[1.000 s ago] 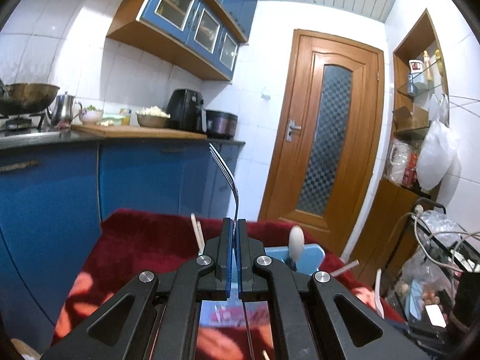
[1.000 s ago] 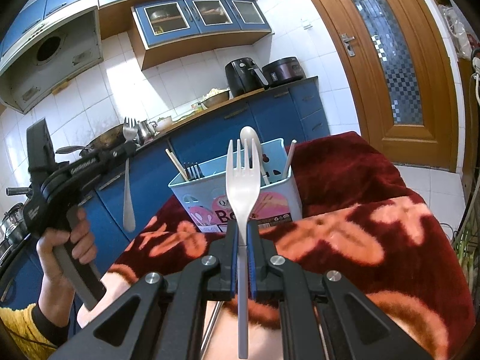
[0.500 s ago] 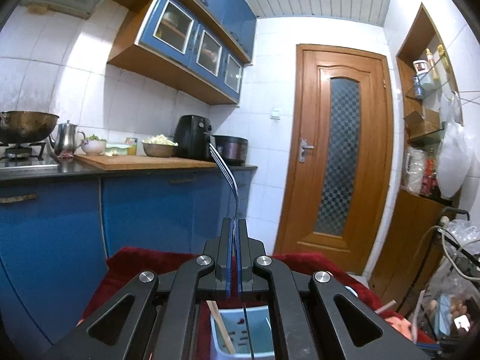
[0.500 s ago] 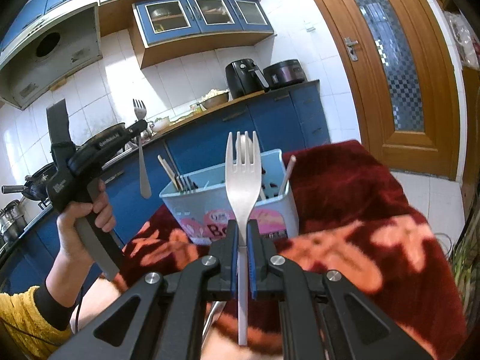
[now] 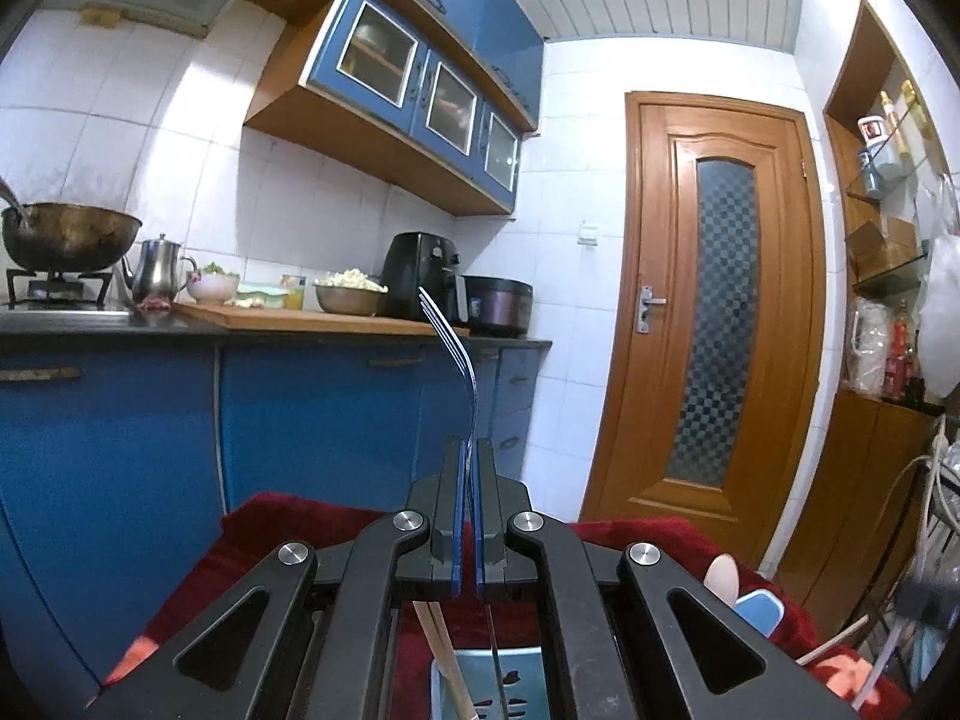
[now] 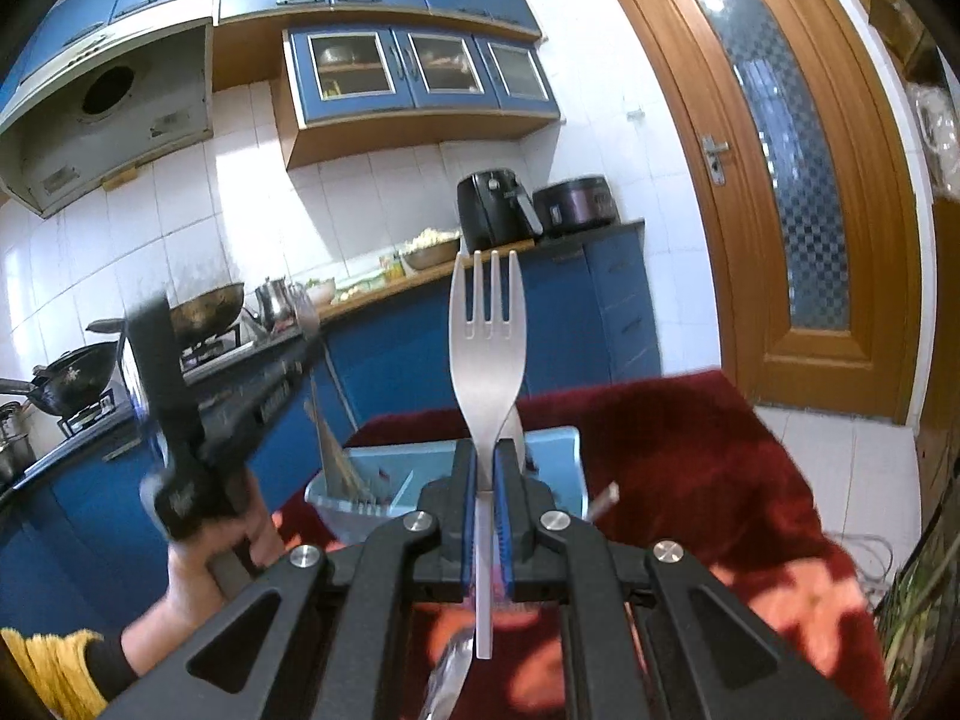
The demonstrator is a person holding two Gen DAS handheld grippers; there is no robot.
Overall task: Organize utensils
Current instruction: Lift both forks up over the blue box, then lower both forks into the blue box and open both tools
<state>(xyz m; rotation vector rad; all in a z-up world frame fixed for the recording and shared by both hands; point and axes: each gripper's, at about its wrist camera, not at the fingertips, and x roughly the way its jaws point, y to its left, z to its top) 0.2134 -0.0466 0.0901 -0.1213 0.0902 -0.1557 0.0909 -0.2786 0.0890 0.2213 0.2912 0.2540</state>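
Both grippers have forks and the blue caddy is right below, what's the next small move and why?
Probably lower the left gripper straight down: its metal fork hangs handle-down over the blue caddy beside the chopsticks. The right gripper, clamping the white fork, sits farther back.

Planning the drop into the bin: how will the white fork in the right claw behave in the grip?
The white fork looks like matte plastic, so probably light and slightly flexible. The right claw pinches only its narrow neck, so it may pivot. The blue bin sits close below.
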